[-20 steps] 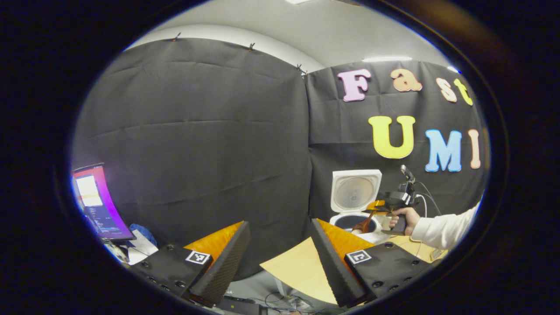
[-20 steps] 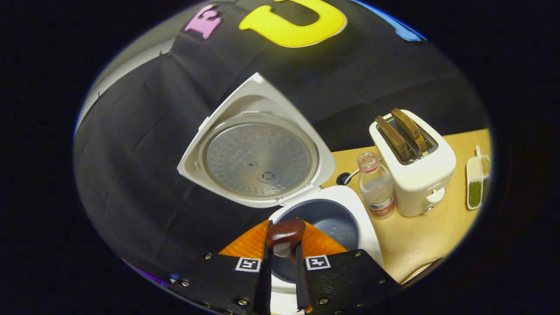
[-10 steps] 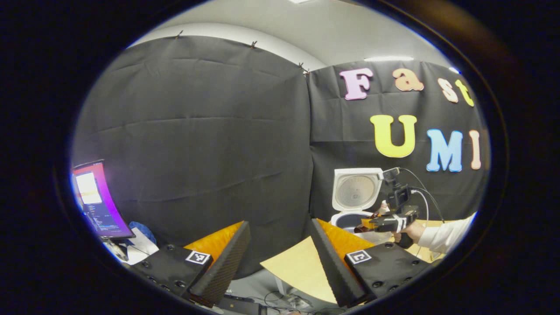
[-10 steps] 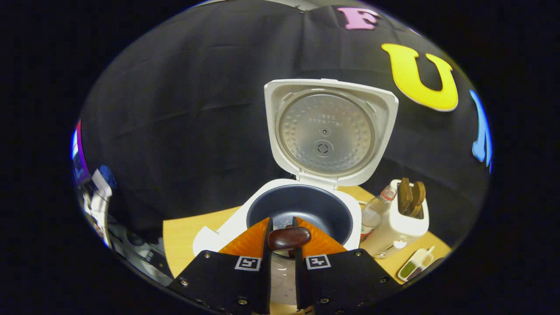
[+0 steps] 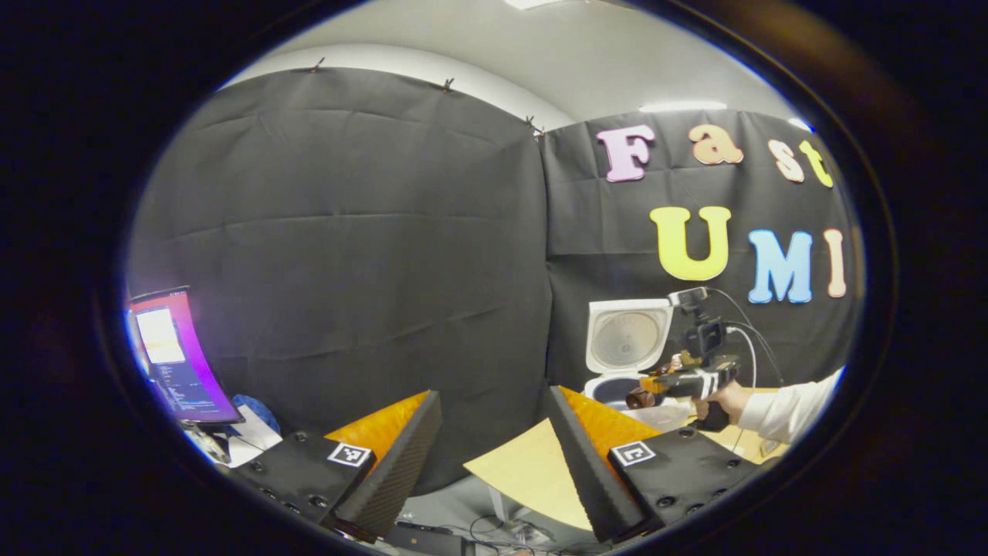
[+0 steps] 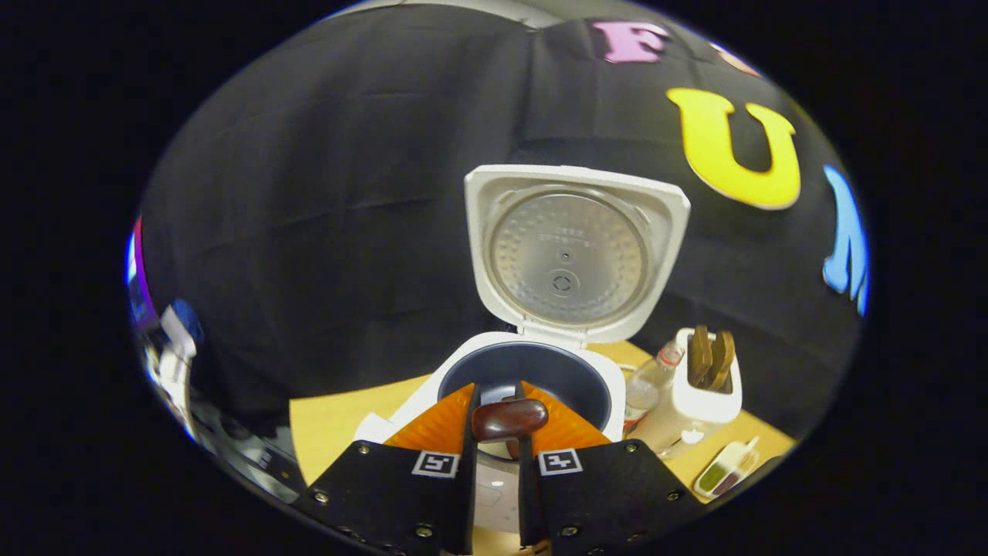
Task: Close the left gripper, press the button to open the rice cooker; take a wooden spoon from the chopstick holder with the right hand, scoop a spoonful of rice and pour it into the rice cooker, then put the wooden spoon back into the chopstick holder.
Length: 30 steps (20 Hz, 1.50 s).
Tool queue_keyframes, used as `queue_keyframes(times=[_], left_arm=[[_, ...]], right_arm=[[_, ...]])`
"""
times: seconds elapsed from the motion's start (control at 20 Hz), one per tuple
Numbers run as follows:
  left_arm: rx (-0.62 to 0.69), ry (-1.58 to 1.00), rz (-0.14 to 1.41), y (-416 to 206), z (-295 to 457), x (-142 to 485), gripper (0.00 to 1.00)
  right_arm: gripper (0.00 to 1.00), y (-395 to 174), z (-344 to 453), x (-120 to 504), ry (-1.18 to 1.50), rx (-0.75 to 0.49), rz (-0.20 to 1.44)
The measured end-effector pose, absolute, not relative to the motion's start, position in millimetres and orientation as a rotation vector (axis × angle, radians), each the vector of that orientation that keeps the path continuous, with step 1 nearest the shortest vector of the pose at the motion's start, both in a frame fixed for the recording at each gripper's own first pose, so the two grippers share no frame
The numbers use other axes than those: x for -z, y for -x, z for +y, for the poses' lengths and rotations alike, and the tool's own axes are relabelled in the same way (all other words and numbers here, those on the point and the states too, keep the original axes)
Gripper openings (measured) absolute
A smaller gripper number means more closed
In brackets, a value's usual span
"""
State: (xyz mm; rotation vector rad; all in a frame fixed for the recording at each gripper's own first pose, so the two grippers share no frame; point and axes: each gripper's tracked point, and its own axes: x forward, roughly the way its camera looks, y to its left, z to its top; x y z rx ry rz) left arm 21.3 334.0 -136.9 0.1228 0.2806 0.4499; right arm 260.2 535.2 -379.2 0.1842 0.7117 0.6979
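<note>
The right gripper [image 6: 494, 432] pinches the wooden spoon [image 6: 509, 419] between both fingers, its dark glossy bowl lying crosswise just in front of the rice cooker [image 6: 532, 371] (lid upright, dark inner pot showing). The left gripper [image 5: 494, 432] hangs with its fingers wide apart, holding nothing, well off to the side.

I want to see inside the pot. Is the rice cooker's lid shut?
No, the lid of the rice cooker stands straight up, so the dark inner pot under it is open.
</note>
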Motion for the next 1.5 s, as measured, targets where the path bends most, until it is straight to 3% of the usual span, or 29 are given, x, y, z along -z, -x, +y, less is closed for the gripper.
queue_keyframes(times=[0.15, 0.25, 0.6, 1.0, 1.25, 1.5], left_arm=[[-0.428, -0.126, 0.267, -9.4, 330.8, 132.4, 0.99], [-0.403, -0.116, 0.257, -8.6, 330.3, 131.8, 0.94], [-0.267, -0.019, 0.200, -13.5, 320.4, 133.5, 0.94], [-0.068, 0.047, 0.184, -47.4, 277.0, 152.9, 0.92], [-0.062, 0.035, 0.184, -42.3, 245.8, 142.8, 0.92], [-0.096, 0.012, 0.221, -44.9, 177.1, 149.6, 0.92]], right_arm=[[0.23, -275.9, 513.9, 360.9, -0.453, -0.614, 0.771], [0.23, -288.5, 494.4, 346.9, -0.586, -0.558, 0.784], [0.23, -283.4, 411.4, 325.4, -0.846, -0.429, 0.790], [0.23, -207.3, 248.1, 300.0, -0.863, -0.175, 0.719], [0.23, -167.6, 144.8, 333.8, -0.849, -0.034, 0.729], [0.23, -145.2, 62.7, 375.1, -0.883, 0.018, 0.760]])
